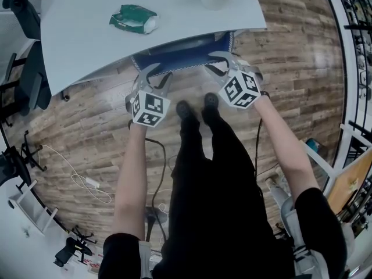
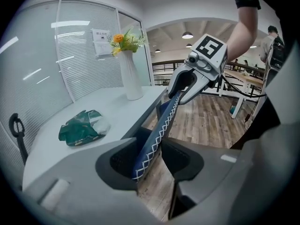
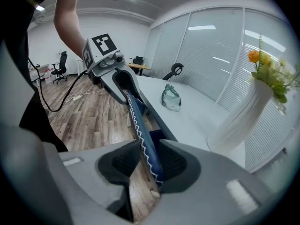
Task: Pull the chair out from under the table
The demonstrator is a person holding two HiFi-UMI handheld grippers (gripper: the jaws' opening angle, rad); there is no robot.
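Okay so, nearest first: the person's shoes [image 1: 195, 108] are planted on the wood floor [image 1: 87, 144] just behind the chair [image 1: 183, 56], arms reaching forward. To me that reads as a stance set up for hauling backward.

The left gripper [image 1: 156, 74] and right gripper [image 1: 214, 63] sit side by side on the top edge of the blue backrest, one toward each end. My guess is that's so the chair comes out straight instead of swinging round. Each gripper's own view shows the white-stitched edge running between its jaws with the pads closed on it from both sides, so both look clamped on the chair.

The chair isn't out yet. Its seat is tucked under the white table [image 1: 87, 39], and only the backrest shows at the table's edge.

Farther back on the tabletop are a green packet [image 1: 133, 19] and a white vase [image 2: 132, 76] with flowers. They're well apart from the chair, but a knock to the table could wobble that vase, so I'd pull smoothly.
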